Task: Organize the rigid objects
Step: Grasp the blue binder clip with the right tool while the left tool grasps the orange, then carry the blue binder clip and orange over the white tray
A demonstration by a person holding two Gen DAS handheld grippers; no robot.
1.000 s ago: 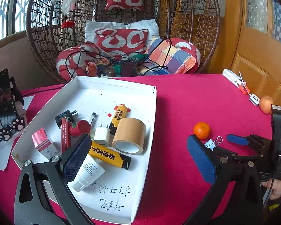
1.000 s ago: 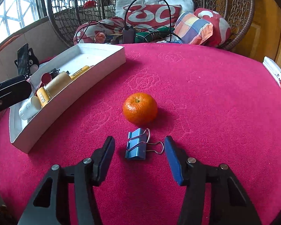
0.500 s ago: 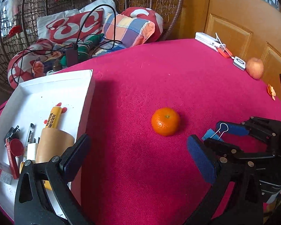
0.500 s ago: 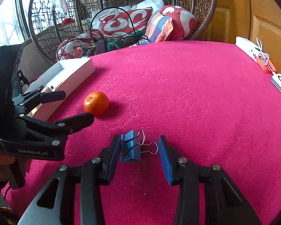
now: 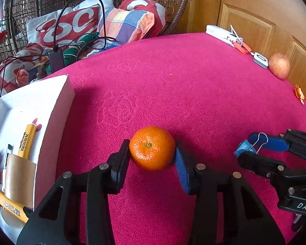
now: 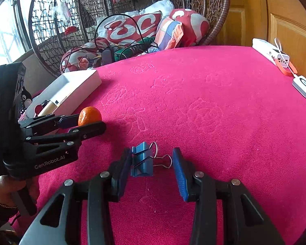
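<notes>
An orange tangerine rests on the magenta tablecloth, and my left gripper is shut on it, a finger pressing each side. The right wrist view shows the same hold from the side, with the tangerine between the left gripper's fingers. A blue binder clip with wire handles lies between the fingers of my right gripper. The left finger touches the clip body; the right blue pad stands just clear of the wire handle, so this gripper is open. A white tray of stationery sits at the left.
The tray holds a yellow tube, a brown tape roll and other small items. Along the far right table edge lie a white power strip, a small white device, an apple and a peel scrap. A wicker chair with cushions stands behind.
My left gripper swung right from over the tray, moved up to the tangerine and shut on it. My right gripper's fingers narrowed around the binder clip.
</notes>
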